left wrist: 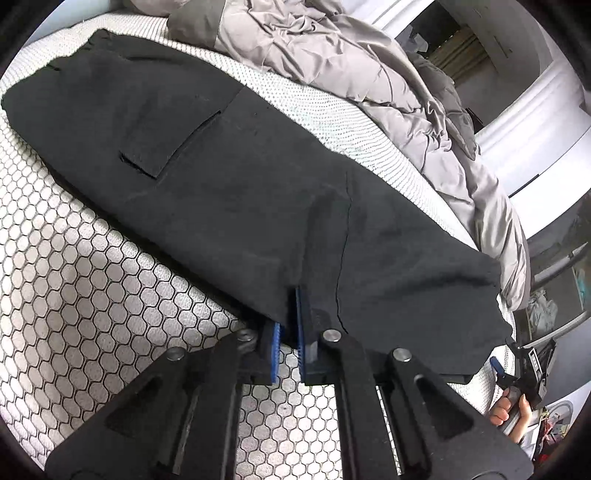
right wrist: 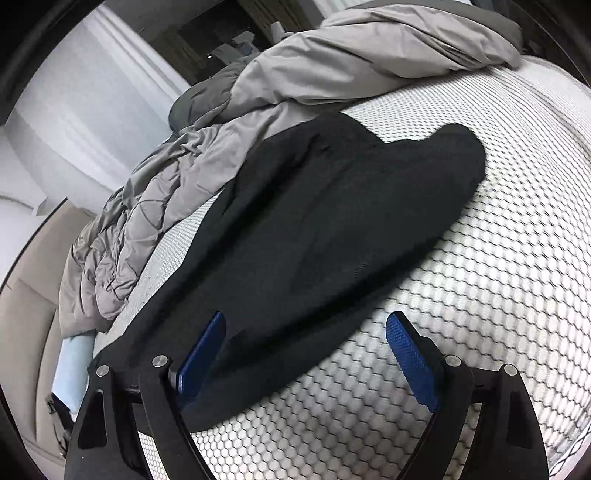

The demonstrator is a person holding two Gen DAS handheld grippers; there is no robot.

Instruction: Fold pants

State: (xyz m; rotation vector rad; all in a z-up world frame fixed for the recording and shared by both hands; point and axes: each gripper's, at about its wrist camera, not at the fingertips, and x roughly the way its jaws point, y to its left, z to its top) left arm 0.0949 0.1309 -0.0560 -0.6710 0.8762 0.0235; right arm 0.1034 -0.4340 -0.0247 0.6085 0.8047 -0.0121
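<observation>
Black pants (left wrist: 229, 177) lie lengthwise on a white honeycomb-patterned mattress (left wrist: 92, 295), a flap pocket facing up. My left gripper (left wrist: 291, 332) is shut on the near edge of the pants, fabric pinched between its blue pads (left wrist: 300, 325). In the right wrist view the pants (right wrist: 314, 229) stretch away across the mattress (right wrist: 480, 295). My right gripper (right wrist: 306, 347) is open at the pants' near end, its left blue pad (right wrist: 201, 350) against the fabric edge and its right pad (right wrist: 413, 358) over bare mattress. The right gripper also shows in the left wrist view (left wrist: 517, 373), held by a hand.
A crumpled grey duvet (left wrist: 369, 74) lies along the far side of the bed, also in the right wrist view (right wrist: 166, 192). White walls and a dark doorway (right wrist: 221, 33) stand beyond. The bed edge drops off at the left of the right wrist view.
</observation>
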